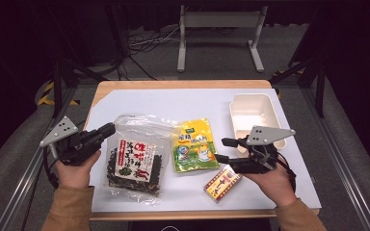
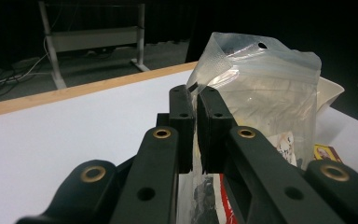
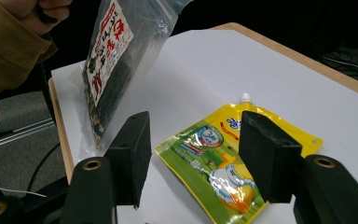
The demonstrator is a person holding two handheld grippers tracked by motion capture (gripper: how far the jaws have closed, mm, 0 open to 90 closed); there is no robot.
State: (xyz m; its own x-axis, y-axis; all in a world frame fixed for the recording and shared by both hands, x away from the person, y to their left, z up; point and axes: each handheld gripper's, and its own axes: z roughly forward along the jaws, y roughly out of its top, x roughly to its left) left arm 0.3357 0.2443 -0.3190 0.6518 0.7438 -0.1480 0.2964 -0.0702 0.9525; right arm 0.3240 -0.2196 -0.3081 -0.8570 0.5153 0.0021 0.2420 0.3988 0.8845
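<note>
Seaweed bag, at the table's left, is pinched at its edge by the left gripper, apparently lifting; right gripper, jaws spread and empty over the yellow pouch, probably descends next.

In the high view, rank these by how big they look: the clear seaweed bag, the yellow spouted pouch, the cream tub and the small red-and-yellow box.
1. Clear plastic bag of dark seaweed with a red-and-white label, though lifted towards the camera.
2. Cream rectangular plastic tub and yellow-green spouted drink pouch: too alike to separate.
3. Small red-and-yellow box.
</note>
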